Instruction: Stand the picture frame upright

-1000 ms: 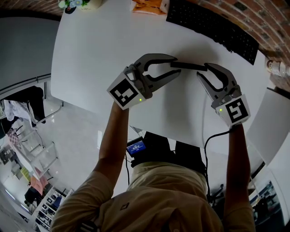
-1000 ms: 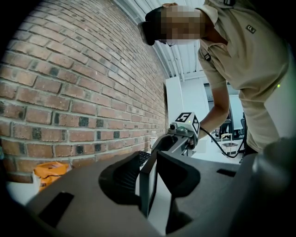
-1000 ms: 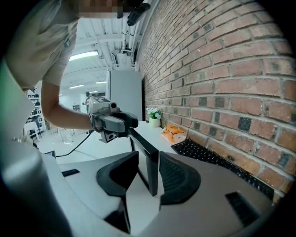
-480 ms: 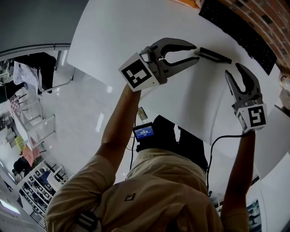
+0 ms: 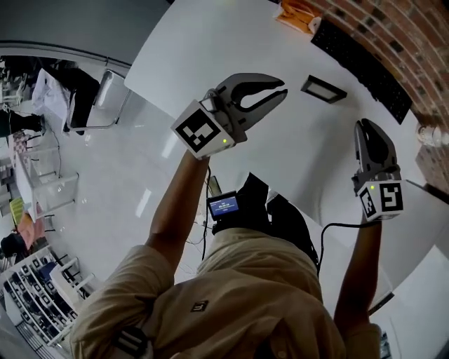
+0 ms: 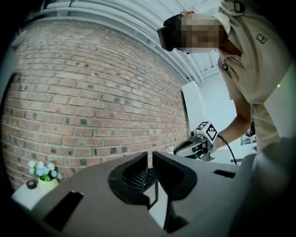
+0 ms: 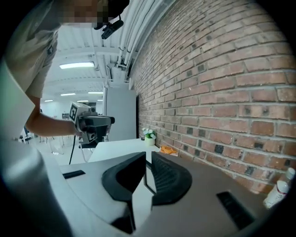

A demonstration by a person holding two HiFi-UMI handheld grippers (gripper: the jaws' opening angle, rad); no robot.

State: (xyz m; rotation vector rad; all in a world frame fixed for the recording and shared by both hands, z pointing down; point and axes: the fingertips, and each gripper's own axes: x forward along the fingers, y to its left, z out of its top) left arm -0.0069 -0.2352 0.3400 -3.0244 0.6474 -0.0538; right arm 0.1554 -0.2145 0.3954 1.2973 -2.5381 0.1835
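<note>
Just ahead of the jaws of the left gripper, on the white table, the picture frame is sitting by itself, touching neither tool; from the right gripper it is lying well apart, ahead of those jaws and off to their left; the left jaws are closing, showing only a narrow slit in the left gripper view, with nothing between the pads; the right jaws are closing likewise, a thin gap showing and nothing in it; so neither tool is holding anything. In the head view the frame is showing as a dark border round a paler middle, skewed; whether it is standing on a back prop or lying flat I cannot tell from this steep angle, and neither gripper view is catching it. Judging by both tools hanging clear and empty, the placing seems done and the frame let go; what is left, if anything, is checking that it is standing unaided. A keyboard is lying farther ahead of both jaws, by the brick wall.
</note>
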